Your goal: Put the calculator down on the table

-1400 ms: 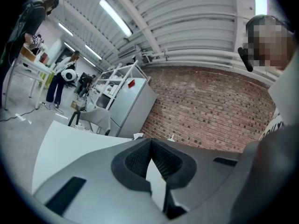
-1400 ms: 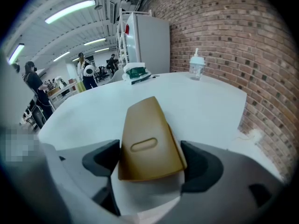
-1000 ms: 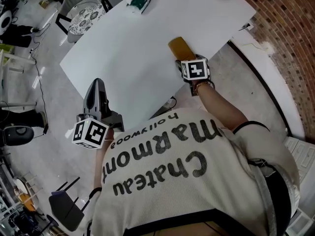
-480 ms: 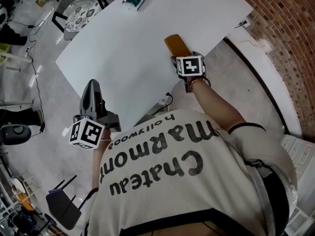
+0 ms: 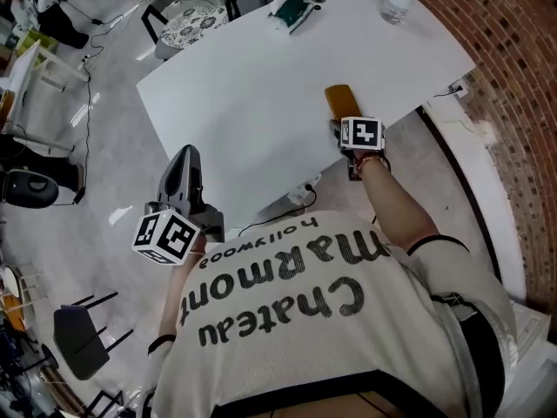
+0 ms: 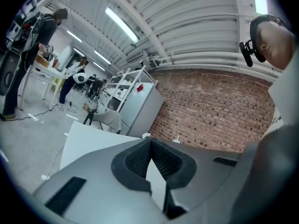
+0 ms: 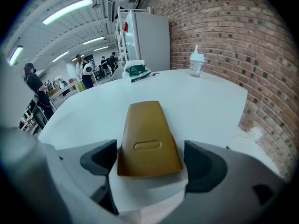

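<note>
**Head view and both gripper views.** The calculator (image 5: 340,101) (image 7: 148,136), a tan slab with its plain back and a slot-shaped recess facing up, lay flat on the white bench (image 5: 252,85), close to the near edge. The right gripper (image 5: 343,125) (image 7: 150,162) pointed down at it from that edge. Its jaws had just been opening and stood wide, 1 on either side of the calculator's near end. There was a clear gap on the right, the left pad sat just beside the calculator's edge, and neither pad gripped it. The left gripper (image 5: 186,152) (image 6: 150,143) was held level off the bench, over the grey floor (image 5: 96,172), its jaws closed tip to tip with nothing between them. Farther back on the bench, a clear bottle (image 5: 396,5) (image 7: 196,63) stood near the brick wall (image 5: 513,77), and a green-and-white packet (image 5: 291,9) (image 7: 135,71) lay at the far edge. 1 chair (image 5: 193,20) with a patterned seat stood beyond the bench.
</note>
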A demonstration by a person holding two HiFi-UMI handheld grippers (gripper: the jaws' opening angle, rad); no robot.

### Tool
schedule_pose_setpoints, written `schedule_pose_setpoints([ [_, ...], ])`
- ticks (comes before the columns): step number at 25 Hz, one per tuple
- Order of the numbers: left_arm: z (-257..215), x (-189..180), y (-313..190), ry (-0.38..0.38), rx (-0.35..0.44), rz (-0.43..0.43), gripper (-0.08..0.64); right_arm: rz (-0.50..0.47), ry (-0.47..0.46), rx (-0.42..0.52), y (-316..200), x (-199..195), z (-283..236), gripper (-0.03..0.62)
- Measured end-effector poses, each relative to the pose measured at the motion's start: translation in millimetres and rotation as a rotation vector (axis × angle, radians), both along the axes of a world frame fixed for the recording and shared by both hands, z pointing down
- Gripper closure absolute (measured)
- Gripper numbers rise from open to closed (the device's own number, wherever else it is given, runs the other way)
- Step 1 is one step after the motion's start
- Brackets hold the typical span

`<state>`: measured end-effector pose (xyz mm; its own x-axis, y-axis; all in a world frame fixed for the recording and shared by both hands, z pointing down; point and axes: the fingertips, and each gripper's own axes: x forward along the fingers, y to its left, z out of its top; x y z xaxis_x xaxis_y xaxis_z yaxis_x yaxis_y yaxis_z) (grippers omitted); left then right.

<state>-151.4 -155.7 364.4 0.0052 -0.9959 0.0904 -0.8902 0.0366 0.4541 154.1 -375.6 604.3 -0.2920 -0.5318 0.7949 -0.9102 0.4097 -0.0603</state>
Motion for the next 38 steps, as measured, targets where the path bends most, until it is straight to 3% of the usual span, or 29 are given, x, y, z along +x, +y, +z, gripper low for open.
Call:
schedule_pose_setpoints([
  [6,7.1,-14.8,44.7,0.023,-0.031,-0.059,0.56,-0.006,0.002,0.001,-1.6,-7.8,-1.4,0.126],
  [11,-0.4,-13.0,69.6,-0.013,-0.043,-0.08,0.56,0.034,-0.08,-0.037,15.1,-7.4,-8.4,0.121],
  [18,-2.4,8.1,115.3,0.014,-0.03,-0.079,0.56,0.132,-0.19,-0.086,70.4,9.7,-12.5,0.123],
  [23,8.0,35.1,163.7,0.042,-0.056,-0.071,0.56,0.143,-0.248,-0.155,136.0,17.7,-7.4,0.125],
  [28,32.2,41.7,217.1,0.036,-0.165,-0.135,0.558,0.105,-0.371,-0.262,210.2,-9.2,-8.6,0.16],
  [34,41.7,53.5,256.7,0.03,-0.191,-0.136,0.56,-0.01,-0.57,-0.412,300.5,-69.1,-43.6,0.233],
  [38,28.2,45.8,265.7,0.037,-0.168,-0.15,0.56,-0.119,-0.718,-0.421,337.5,-104.1,-102.3,0.32],
])
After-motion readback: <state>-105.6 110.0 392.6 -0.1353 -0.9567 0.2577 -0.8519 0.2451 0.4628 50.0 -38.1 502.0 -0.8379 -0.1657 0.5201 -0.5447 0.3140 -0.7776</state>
